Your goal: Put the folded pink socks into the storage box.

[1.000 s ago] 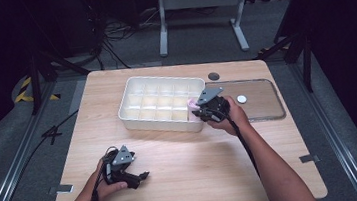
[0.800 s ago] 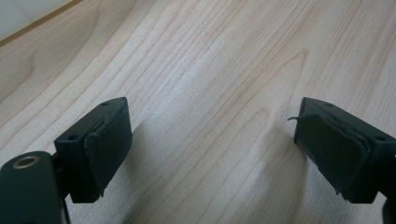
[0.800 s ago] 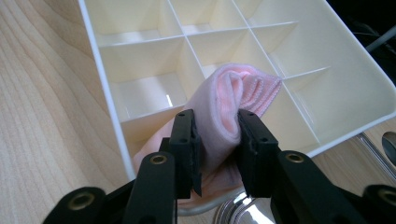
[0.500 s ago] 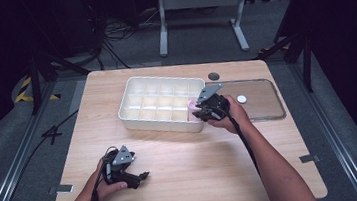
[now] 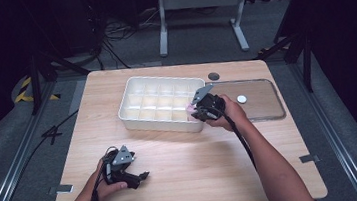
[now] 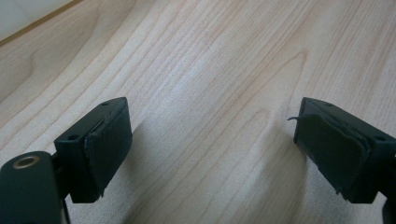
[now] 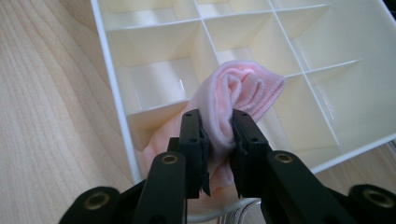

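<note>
A white divided tray stands at the middle of the wooden table. My right gripper hovers at its near right corner, shut on a rolled pink cloth. Its jaws have just been closing with the cloth between them. In the right gripper view the pads squeeze the roll, whose free end pokes out over a corner compartment. The cloth appears as a pink spot in the high view. My left gripper rests near the table's front left, open, with bare wood between its jaws.
A clear flat lid lies to the right of the tray, with a small white disc on it. A dark round spot sits behind the tray. Black stands and cables surround the table.
My right gripper has shifted slightly at the tray's near right corner, still with the pink cloth. The left hand has not moved.
</note>
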Available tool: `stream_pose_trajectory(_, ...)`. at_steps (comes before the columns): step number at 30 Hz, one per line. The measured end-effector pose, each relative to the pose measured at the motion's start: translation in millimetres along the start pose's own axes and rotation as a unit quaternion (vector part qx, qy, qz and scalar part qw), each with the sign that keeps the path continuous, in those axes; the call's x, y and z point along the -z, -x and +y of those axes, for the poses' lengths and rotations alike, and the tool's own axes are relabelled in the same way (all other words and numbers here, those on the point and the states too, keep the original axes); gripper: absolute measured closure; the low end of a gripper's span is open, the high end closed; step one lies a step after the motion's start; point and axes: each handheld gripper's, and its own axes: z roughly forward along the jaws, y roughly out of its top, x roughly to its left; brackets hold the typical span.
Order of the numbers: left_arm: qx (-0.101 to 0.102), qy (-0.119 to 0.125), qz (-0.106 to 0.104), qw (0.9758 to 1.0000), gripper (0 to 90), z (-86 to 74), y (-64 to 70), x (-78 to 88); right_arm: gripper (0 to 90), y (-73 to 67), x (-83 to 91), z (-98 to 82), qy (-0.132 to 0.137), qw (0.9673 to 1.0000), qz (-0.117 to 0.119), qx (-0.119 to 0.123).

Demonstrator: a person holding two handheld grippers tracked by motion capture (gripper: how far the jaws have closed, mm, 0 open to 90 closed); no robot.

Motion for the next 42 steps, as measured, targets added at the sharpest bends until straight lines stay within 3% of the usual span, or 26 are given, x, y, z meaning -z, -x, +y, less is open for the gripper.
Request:
stream_pose_trajectory(5, 0.001, 0.001, 0.000, 1.0000, 11.5, 0.0, 0.1, -0.1, 77.5, 3.8, -3.2, 0.0, -0.009, 0.9998, 0.018, -0.007)
stream_pose_trajectory(11, 0.001, 0.000, 0.000, 1.0000, 11.5, 0.0, 0.1, -0.1, 78.0, 4.4, -9.5, 2.1, -0.044, 0.9987, 0.025, -0.001)
stream_pose_trajectory(13, 0.001, 0.000, 0.000, 1.0000, 11.5, 0.0, 0.1, -0.1, 78.0, 8.8, -10.7, 4.8, -0.055, 0.9976, 0.039, -0.013)
stream_pose_trajectory(27, -0.003, -0.002, 0.001, 1.0000, 11.0, 0.6, -0.1, -0.1, 78.4, 14.5, -22.0, 16.0, -0.118, 0.9910, 0.061, -0.019)
stream_pose_trajectory(35, -0.002, -0.002, 0.001, 1.0000, 11.0, 0.5, -0.1, -0.2, 78.4, 14.4, -29.4, 18.8, -0.145, 0.9872, 0.065, -0.017)
stream_pose_trajectory(42, -0.003, -0.002, 0.000, 1.0000, 9.9, 1.9, 0.3, -1.8, 78.7, 12.4, -32.6, 21.7, -0.160, 0.9859, 0.050, 0.000)
